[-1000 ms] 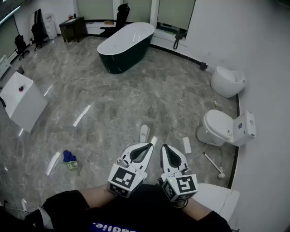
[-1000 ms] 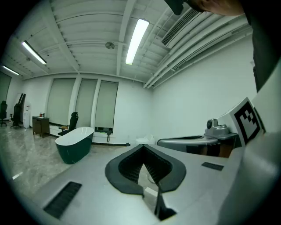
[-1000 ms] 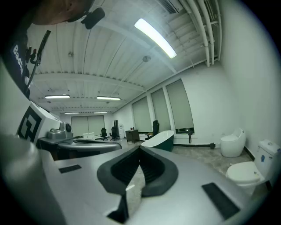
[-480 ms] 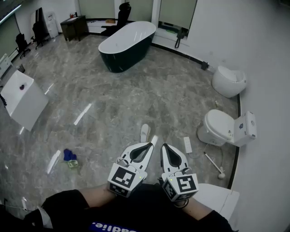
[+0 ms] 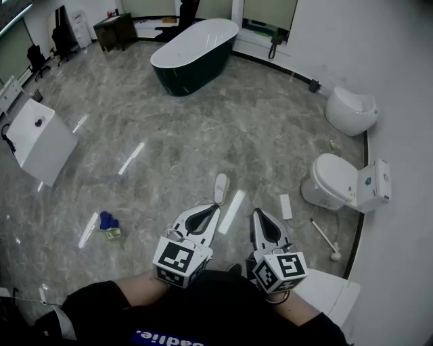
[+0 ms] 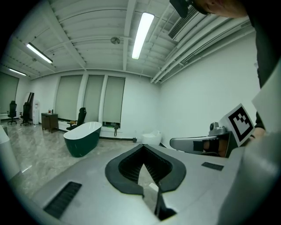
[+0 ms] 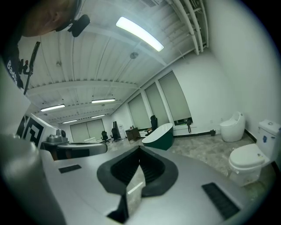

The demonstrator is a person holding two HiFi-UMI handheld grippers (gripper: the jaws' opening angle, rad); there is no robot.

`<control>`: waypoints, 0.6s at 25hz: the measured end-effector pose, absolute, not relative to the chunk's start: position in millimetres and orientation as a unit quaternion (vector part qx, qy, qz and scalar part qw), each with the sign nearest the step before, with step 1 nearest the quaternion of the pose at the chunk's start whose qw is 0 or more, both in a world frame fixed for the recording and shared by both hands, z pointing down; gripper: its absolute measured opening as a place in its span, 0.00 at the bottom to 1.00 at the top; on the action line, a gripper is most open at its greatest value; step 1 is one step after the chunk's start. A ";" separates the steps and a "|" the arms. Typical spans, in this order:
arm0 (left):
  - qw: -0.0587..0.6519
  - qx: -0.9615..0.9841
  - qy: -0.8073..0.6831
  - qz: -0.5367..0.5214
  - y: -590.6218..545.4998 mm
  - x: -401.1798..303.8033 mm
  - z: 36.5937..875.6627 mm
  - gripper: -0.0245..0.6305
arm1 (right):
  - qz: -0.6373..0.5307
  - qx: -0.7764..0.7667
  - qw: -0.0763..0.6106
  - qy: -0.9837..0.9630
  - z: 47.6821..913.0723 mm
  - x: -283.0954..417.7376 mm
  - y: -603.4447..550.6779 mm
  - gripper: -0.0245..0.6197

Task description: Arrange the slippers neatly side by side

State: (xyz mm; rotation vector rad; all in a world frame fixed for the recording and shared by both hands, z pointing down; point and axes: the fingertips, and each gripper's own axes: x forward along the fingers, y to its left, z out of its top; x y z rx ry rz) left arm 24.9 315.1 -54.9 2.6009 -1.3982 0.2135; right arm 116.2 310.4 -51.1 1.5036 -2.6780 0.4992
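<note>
Slippers (image 5: 219, 188) (image 5: 285, 206): two, apart; left gripper (image 5: 217, 207), right gripper (image 5: 258, 211) both closed.

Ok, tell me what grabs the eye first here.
A dark green oval bathtub with a white inside stands alone on the grey marble floor at the top. Low in the head view, the left gripper and right gripper point forward, jaws together, toward a white slipper lying just ahead.

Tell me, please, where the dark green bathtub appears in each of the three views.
Head view: bathtub at top centre, far across the floor.
Left gripper view: left of centre, at mid-height.
Right gripper view: just right of centre, at mid-height.
Shared landmark: the black office chair just behind the bathtub.
</note>
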 end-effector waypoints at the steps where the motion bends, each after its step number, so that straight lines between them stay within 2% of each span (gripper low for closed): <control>1: 0.090 0.872 -0.476 0.074 312.8 27.5 -54.1 0.04 | 0.163 0.484 0.015 -0.859 -49.0 124.7 307.8 0.04; 15: 0.098 0.838 -0.530 0.084 294.9 83.6 -43.6 0.04 | 0.184 0.454 0.014 -0.872 -19.4 196.2 282.3 0.04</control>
